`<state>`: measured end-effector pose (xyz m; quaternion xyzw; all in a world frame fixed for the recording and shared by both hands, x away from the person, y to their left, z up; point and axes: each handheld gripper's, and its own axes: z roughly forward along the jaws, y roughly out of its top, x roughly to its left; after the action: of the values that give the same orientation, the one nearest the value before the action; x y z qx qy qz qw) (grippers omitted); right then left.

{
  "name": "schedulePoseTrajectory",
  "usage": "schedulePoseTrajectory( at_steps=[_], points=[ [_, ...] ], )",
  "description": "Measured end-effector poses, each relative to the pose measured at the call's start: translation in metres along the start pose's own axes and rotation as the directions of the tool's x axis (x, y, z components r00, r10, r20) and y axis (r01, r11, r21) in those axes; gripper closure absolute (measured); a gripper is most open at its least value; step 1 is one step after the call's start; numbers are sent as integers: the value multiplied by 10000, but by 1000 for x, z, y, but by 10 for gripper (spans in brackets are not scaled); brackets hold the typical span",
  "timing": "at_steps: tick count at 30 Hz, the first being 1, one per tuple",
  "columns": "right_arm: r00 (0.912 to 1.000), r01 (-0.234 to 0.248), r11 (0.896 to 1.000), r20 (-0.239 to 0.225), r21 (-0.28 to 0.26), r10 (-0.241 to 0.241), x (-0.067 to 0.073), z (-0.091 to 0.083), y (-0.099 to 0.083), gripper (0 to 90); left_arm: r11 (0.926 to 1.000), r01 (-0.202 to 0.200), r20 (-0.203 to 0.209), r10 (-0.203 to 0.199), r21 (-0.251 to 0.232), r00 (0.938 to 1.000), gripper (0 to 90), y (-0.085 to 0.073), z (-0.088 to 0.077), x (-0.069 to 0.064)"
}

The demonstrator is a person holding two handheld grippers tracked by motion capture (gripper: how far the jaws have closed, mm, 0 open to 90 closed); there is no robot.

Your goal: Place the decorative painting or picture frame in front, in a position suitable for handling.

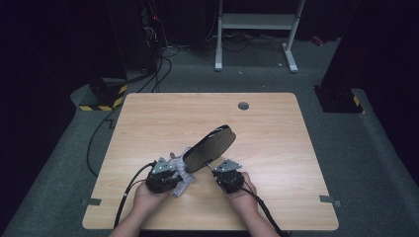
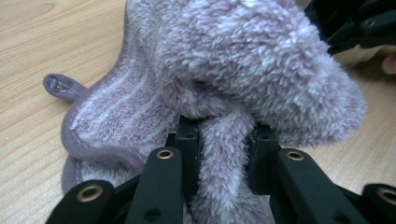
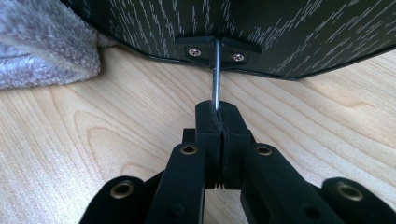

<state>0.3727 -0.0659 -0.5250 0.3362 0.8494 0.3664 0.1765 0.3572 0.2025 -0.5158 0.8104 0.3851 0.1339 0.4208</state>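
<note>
A black oval panel [image 1: 210,148] with a fine pale grain [image 3: 233,23] tilts up over the table's middle. It sits on a thin metal stem [image 3: 216,74] screwed into a small bracket [image 3: 217,49]. My right gripper [image 1: 217,169] [image 3: 219,116] is shut on that stem just below the panel. A fluffy lilac cloth [image 1: 182,183] [image 2: 243,60] lies bunched under the panel's left end. My left gripper [image 1: 177,173] [image 2: 224,135] is shut on a thick fold of it, pads [image 2: 187,135] pressing from both sides. The cloth [image 3: 42,46] touches the panel's edge.
The wooden table [image 1: 267,133] has a round cable hole [image 1: 243,105] at its far edge and tape marks at both front corners. Cables trail from both grippers off the near edge. A white stand [image 1: 257,22] is on the floor beyond.
</note>
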Motion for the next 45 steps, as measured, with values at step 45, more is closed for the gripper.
schedulePoseTrajectory(
  at_steps=[45],
  points=[
    [9999,37,10000,-145,1,-37,-2,0,0,884,9979,575,-3071,-634,-283,9496,697,28,-58,102]
  ],
)
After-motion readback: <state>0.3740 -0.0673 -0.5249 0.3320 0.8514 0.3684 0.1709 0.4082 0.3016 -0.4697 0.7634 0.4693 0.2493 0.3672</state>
